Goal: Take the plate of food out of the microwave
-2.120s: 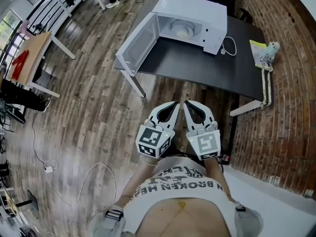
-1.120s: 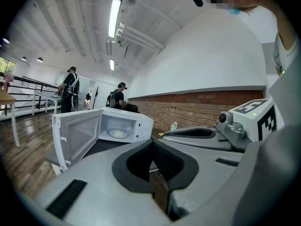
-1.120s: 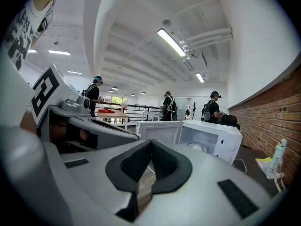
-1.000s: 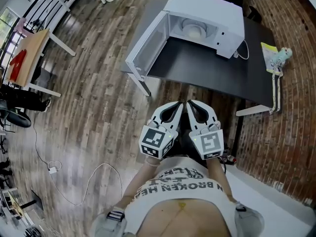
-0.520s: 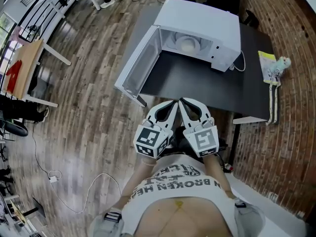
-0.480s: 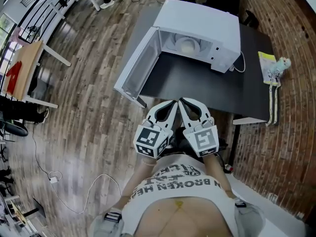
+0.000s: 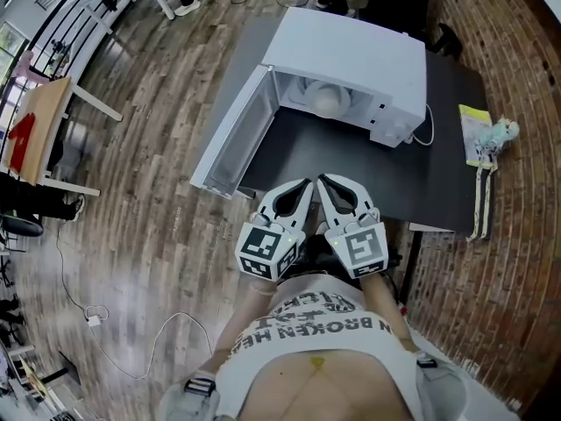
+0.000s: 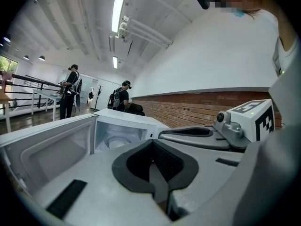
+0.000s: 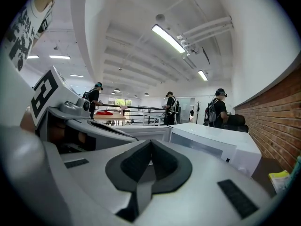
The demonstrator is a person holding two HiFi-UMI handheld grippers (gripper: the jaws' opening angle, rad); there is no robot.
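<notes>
A white microwave stands on a black table, its door swung open to the left. Inside it sits a pale plate of food on the turntable; the left gripper view shows the plate in the open cavity. My left gripper and right gripper are held side by side at the table's near edge, tips close together, both shut and empty, a good way short of the microwave. The right gripper view shows the microwave from its right side.
A white cable runs from the microwave's right side. A yellow booklet and a small toy lie at the table's right end by the brick wall. Other people stand in the room beyond. Wooden floor lies left of the table.
The table and microwave have come closer and lower in the head view; my two grippers now reach the table's near edge. Both stay shut, side by side.
</notes>
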